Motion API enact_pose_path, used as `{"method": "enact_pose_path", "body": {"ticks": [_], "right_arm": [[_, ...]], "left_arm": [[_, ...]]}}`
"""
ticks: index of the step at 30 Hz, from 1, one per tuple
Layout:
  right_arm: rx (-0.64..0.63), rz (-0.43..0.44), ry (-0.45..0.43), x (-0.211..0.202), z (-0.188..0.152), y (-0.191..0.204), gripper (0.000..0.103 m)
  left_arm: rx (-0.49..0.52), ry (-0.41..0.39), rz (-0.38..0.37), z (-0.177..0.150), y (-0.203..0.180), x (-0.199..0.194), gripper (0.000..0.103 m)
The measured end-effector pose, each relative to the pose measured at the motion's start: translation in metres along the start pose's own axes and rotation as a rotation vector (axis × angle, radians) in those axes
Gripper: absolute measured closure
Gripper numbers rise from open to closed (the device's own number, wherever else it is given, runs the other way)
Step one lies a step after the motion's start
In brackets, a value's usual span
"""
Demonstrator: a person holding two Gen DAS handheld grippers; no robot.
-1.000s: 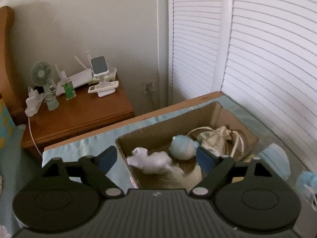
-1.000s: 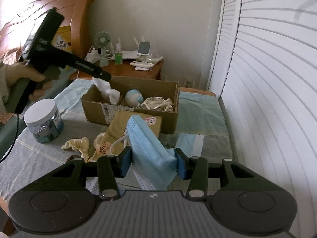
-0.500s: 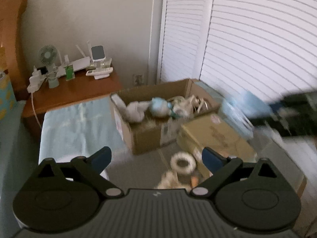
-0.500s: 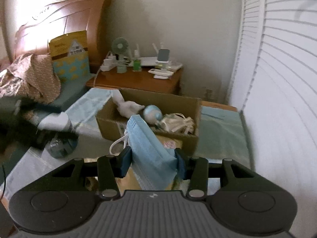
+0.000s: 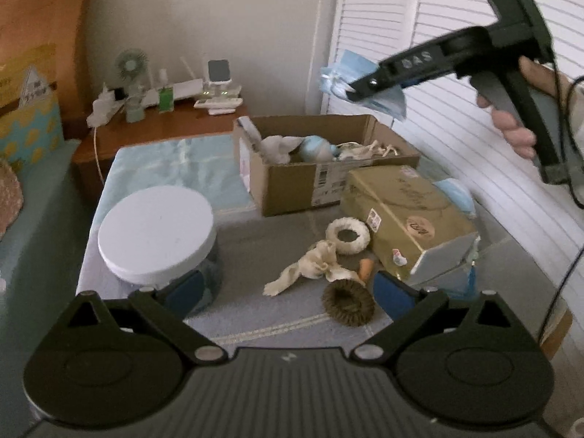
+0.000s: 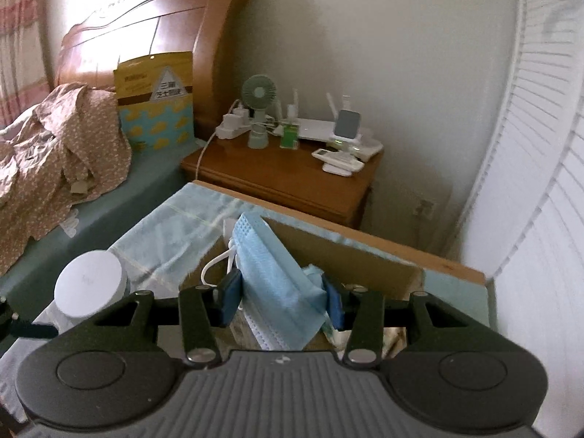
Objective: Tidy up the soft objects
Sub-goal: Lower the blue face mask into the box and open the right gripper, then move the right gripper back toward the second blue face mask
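A cloth-covered tabletop (image 5: pixel 255 314) carried an open cardboard box (image 5: pixel 292 186), a white-lidded jar (image 5: pixel 157 233) and a tan wrapped package (image 5: pixel 405 215). In front of the box lay a white fuzzy ring (image 5: pixel 347 235), a cream cloth scrap (image 5: pixel 310 268) and a brown ring (image 5: pixel 348 303).

jar (image 5: pixel 155 230) left | cardboard box (image 5: pixel 292 186) behind | 2 rings (image 5: pixel 347 235) between
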State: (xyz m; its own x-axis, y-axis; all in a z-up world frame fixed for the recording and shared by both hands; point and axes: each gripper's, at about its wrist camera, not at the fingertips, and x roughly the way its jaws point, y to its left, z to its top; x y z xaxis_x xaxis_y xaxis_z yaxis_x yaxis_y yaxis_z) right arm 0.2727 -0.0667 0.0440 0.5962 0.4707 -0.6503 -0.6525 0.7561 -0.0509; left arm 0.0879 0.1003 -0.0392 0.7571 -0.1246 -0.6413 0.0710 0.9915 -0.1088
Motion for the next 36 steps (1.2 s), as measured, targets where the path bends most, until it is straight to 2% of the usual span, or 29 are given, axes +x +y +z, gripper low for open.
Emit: {"method": "enact_pose_path", "body": {"ticks": [3, 5, 6, 7, 9, 10, 24, 36], "right_arm": [[-0.012, 0.026, 0.017, 0.018, 0.01, 0.002, 0.051], [-0.019, 0.043, 0.03, 0.029, 0.016, 0.003, 0.047], [-0.02, 0.047, 0.033, 0.033, 0.017, 0.004, 0.035], [-0.021, 0.05, 0.035, 0.037, 0.018, 0.004, 0.018], [-0.024, 0.042, 0.02, 0.039, 0.018, 0.004, 0.003], [-0.023, 0.049, 0.013, 0.039, 0.018, 0.004, 0.001], [0.022, -0.014, -0.014, 0.0, -0.006, 0.0, 0.0], [0.09, -0.122, -0.053, -0.056, -0.075, 0.005, 0.0]], "left_arm": [[-0.017, -0.002, 0.016, -0.003, 0.004, 0.001, 0.004], [-0.017, -0.003, 0.031, -0.004, 0.005, 0.001, 0.004], [-0.018, -0.002, 0.036, -0.005, 0.006, 0.001, 0.004], [-0.02, 0.002, 0.04, -0.005, 0.007, 0.002, 0.004], [-0.026, 0.01, 0.043, -0.006, 0.009, 0.003, 0.004], [-0.028, 0.011, 0.043, -0.007, 0.009, 0.004, 0.004], [-0.025, 0.019, 0.035, -0.009, 0.004, 0.005, 0.004], [0.027, 0.041, -0.008, -0.013, -0.015, 0.015, 0.004]]}}
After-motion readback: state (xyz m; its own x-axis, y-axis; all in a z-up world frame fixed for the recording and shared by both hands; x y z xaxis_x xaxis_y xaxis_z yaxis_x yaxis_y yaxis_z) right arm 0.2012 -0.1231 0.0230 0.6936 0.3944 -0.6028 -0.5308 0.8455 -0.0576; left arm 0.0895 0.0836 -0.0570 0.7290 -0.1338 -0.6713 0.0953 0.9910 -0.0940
